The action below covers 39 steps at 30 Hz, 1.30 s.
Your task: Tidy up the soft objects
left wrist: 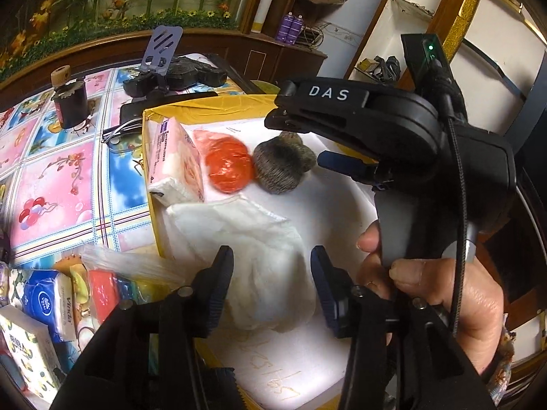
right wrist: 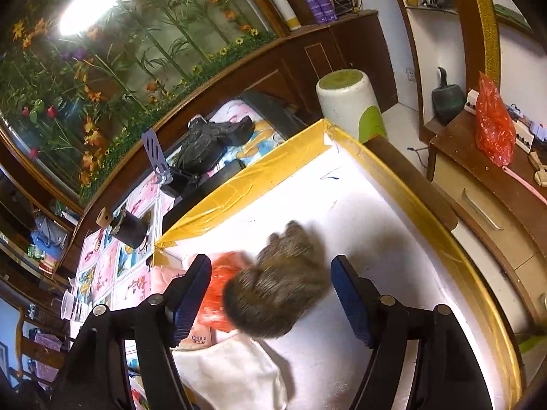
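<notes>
Left wrist view: left gripper (left wrist: 271, 278) jaws apart over a white cloth (left wrist: 259, 256), pads not pressing it; tissue pack (left wrist: 176, 164), orange bag (left wrist: 227, 165) and furry toy (left wrist: 283, 167) line up at twelve o'clock on the white board (left wrist: 335, 212). Right wrist view: right gripper (right wrist: 271, 302) jaws wide apart, furry toy between them, untouched; cloth at six o'clock

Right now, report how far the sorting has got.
Done: a tissue pack, orange bag, fur ball and white cloth lie on the white board. In hand: nothing; the left gripper stands open over the cloth, the right gripper open over the fur ball. Left: the packs off the board's left edge.
</notes>
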### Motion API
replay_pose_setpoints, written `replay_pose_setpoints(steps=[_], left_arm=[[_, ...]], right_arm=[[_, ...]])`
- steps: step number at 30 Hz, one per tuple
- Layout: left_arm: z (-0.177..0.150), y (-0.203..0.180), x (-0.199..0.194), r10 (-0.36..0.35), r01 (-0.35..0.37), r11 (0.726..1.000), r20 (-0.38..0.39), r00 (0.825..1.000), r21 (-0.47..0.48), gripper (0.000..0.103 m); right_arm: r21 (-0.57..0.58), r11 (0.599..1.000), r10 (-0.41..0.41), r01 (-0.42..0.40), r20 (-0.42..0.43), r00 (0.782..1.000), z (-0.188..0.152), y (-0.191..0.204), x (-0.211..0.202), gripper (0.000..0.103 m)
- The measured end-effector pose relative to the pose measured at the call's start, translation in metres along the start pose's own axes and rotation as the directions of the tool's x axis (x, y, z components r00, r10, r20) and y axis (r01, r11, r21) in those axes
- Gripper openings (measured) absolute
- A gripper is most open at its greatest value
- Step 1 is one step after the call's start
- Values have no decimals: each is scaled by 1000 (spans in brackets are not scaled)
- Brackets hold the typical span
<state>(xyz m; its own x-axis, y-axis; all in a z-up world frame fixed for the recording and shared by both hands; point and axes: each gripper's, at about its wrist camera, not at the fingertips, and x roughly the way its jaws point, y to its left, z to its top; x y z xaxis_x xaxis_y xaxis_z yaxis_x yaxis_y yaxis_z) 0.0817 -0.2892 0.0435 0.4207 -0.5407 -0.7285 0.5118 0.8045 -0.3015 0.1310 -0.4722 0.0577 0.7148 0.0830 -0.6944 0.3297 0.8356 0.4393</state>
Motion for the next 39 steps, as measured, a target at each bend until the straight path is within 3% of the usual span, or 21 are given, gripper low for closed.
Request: replay_pose_setpoints(steps=[8,14,17,20,22,23,26,31,35,39], left_arm=[[-4,-2,-21,-23,23,1000,45,999,4,46],[-12,2,-40,-21,22,1000,79,997,0,46],[-17,6,-54,-29,29,1000,105,994,-3,47],[-23,10,-67,-15,15,1000,138,990,4,51],[-26,12,-76,-10,9,1000,157,988,8,52],[-27,14,-79,-10,10,1000,164,986,6,52],[-31,22,-88,-7,8,1000,178,984,-5,53],[-37,39,-103,3,3,1000,197,980,-30,53],[-46,55,-122,32,-23,999,227,973,-44,53],[-56,85,-144,76,-54,994,255,964,-91,58]], right_arm=[[-78,997,18,-7,151,988,-1,17,-33,76],[-147,989,35,-3,218,975,-8,36,-43,76],[-173,983,-5,59,295,955,-10,43,-51,76],[-194,978,7,71,373,928,-13,48,-62,76],[-210,974,5,89,411,912,-16,51,-66,82],[-218,973,17,80,408,913,-16,51,-65,87],[-233,972,76,8,352,933,-14,51,-62,88],[-260,965,27,45,268,963,-14,59,-50,88],[-282,956,-8,77,240,971,-19,64,-43,88],[-283,958,20,49,234,972,-21,64,-42,88]])
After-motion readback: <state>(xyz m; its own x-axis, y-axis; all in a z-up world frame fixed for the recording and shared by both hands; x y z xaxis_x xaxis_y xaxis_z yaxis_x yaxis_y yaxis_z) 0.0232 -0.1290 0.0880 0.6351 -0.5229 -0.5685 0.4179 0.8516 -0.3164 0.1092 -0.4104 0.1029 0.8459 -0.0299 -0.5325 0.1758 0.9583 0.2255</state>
